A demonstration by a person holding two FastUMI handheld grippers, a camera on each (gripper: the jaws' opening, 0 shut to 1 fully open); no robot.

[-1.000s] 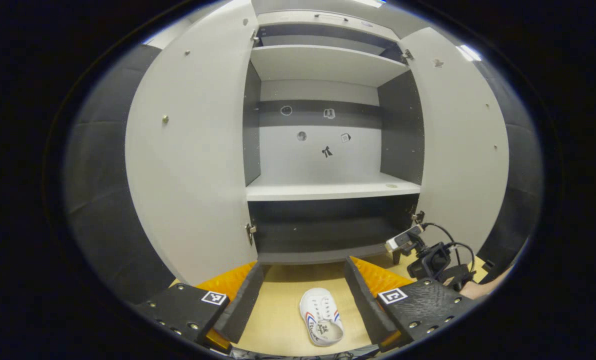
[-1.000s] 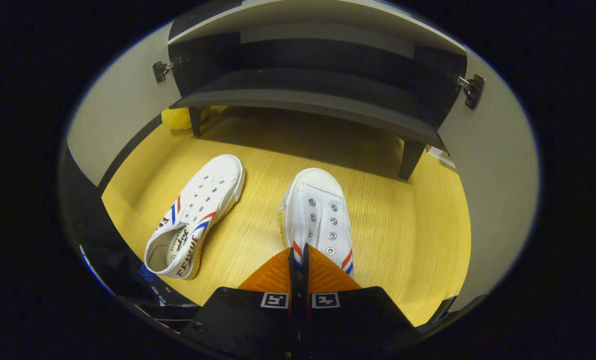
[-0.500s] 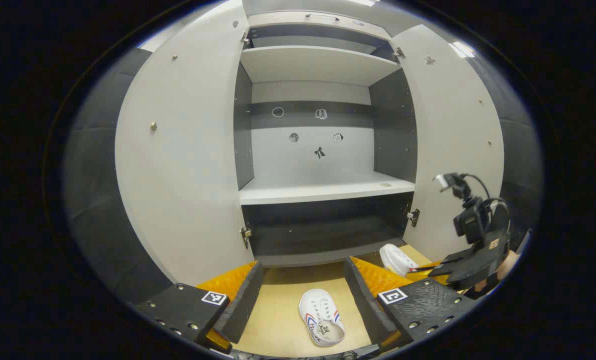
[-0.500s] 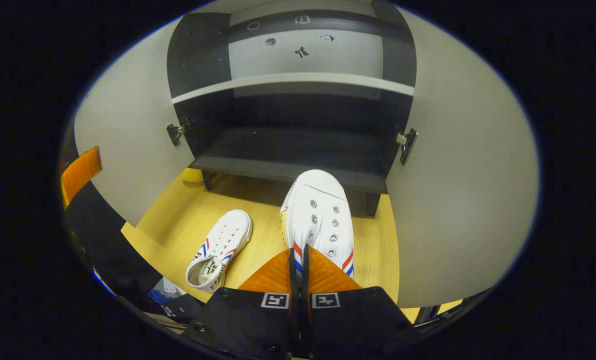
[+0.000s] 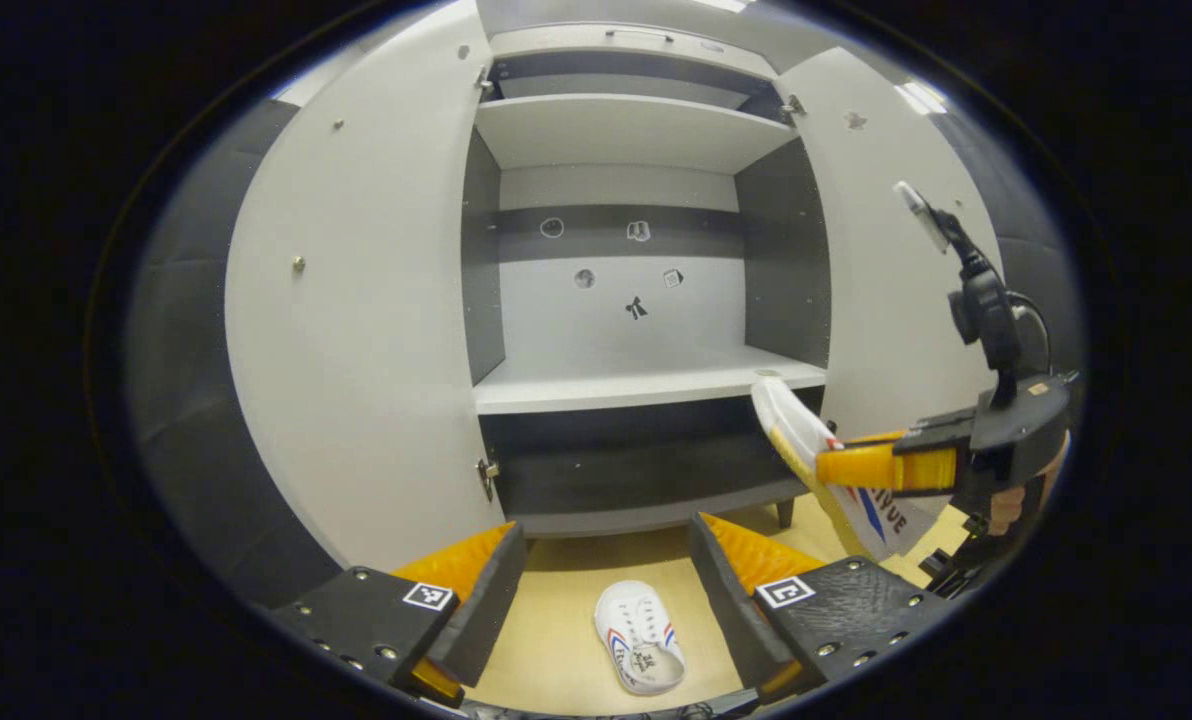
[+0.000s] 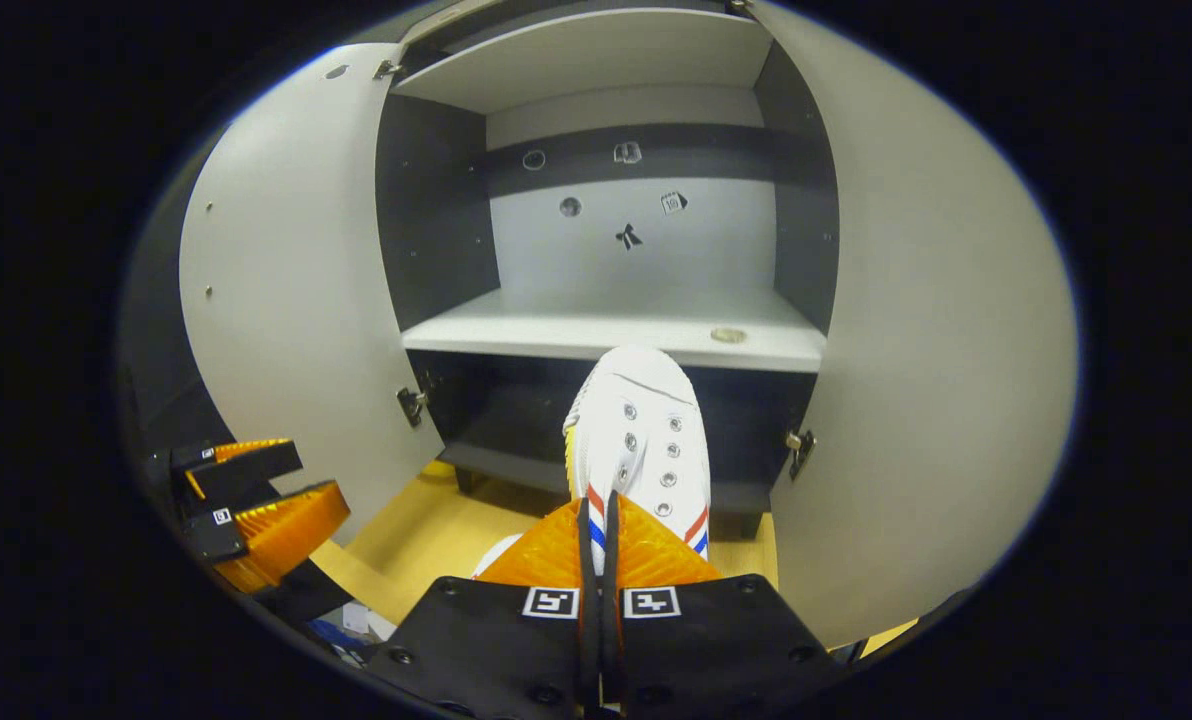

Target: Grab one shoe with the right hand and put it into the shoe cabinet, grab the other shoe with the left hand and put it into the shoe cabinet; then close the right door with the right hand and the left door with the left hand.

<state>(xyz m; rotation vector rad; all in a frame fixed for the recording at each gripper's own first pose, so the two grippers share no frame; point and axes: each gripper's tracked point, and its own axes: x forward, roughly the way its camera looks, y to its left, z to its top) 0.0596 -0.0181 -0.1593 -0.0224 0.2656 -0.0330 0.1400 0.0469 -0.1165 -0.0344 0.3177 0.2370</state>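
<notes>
Held shoe: your right gripper (image 6: 596, 520) is clamped flat on the heel edge of one white shoe (image 6: 639, 430), which hangs in the air just in front of the shoe cabinet (image 6: 616, 330), toe level with the white middle shelf (image 6: 516, 335).
Left gripper: your left gripper (image 5: 604, 560) is spread wide and holds nothing; it hovers in front of the shoe cabinet, above the other shoe (image 5: 639, 650) on the wooden floor (image 5: 546, 650).
Slip risk: you pinch only a thin strip of heel, so the long toe can swing or pull free.
Snag risk: if you push forward too low, the toe can catch the shelf's front edge.
Count: two shoes, two grippers, two doors, both doors open.
</notes>
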